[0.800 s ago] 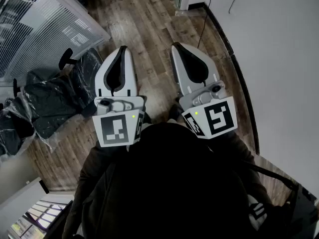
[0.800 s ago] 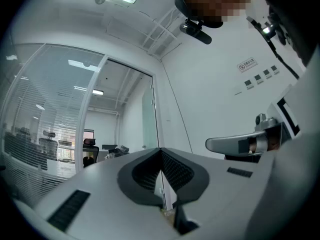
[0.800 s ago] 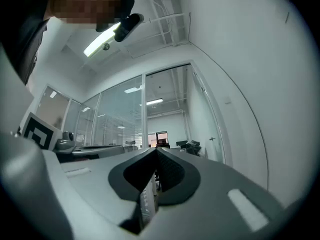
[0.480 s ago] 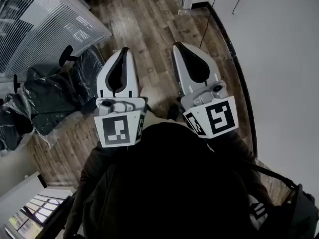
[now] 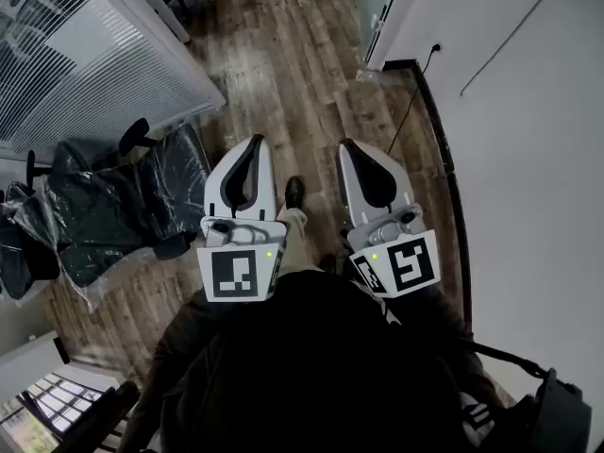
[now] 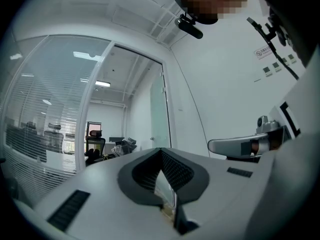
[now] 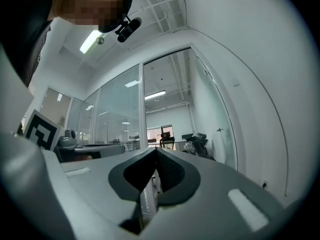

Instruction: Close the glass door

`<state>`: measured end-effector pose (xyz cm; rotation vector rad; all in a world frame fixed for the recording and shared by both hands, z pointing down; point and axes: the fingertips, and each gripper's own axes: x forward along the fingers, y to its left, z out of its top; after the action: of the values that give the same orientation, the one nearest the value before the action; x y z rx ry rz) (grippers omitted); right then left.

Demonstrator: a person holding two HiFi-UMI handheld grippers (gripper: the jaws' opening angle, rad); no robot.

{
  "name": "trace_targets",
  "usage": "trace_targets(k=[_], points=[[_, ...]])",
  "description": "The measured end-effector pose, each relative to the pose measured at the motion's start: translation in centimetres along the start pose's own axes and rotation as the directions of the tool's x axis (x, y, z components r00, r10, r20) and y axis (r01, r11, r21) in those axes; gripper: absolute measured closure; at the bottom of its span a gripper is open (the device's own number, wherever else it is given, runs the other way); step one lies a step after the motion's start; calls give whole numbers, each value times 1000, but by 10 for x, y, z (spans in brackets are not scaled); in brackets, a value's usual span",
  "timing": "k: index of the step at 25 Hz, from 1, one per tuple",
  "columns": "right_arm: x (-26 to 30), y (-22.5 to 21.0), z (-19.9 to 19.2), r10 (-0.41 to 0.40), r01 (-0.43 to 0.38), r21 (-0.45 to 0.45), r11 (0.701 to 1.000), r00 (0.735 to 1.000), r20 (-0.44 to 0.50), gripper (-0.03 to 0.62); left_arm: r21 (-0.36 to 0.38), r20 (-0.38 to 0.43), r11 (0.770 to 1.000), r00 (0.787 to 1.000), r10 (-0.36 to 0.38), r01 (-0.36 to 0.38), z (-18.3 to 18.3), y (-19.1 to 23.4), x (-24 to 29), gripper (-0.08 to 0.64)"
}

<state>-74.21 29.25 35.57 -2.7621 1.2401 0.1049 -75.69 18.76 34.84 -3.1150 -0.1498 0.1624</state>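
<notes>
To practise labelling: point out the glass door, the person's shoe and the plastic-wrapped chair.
glass door [image 7: 212, 111], right gripper view, pane above handle.
shoe [image 5: 294, 192], head view, its middle.
plastic-wrapped chair [image 5: 123, 201], head view, its wrapped back.

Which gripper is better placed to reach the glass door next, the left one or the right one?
Right, probably. The glass door stands ahead by the white wall, on the side of the right gripper. The left gripper is also shut and empty, but farther across.
</notes>
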Motion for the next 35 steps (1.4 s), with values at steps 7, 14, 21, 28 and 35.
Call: trace_targets(k=[7, 14, 21, 28, 35], points=[[140, -54, -1, 1, -1, -9, 1000, 1000, 10, 591, 25, -40, 1000, 999, -5, 6, -15, 84, 123, 563], [237, -110, 7, 7, -6, -1, 1000, 999, 35, 591, 26, -15, 1000, 1000, 6, -5, -17, 130, 224, 563], [309, -179, 0, -21, 21, -6, 1000, 999, 31, 591, 26, -54, 999, 998, -29, 31, -38, 145, 324, 563], [403, -290, -17, -58, 58, -3, 998, 998, 41, 591, 41, -49, 997, 997, -57, 59, -60, 158, 472, 563], [510, -411, 5, -62, 62, 10, 998, 997, 54, 591, 54, -32, 996, 997, -64, 66, -45, 165, 635, 563]])
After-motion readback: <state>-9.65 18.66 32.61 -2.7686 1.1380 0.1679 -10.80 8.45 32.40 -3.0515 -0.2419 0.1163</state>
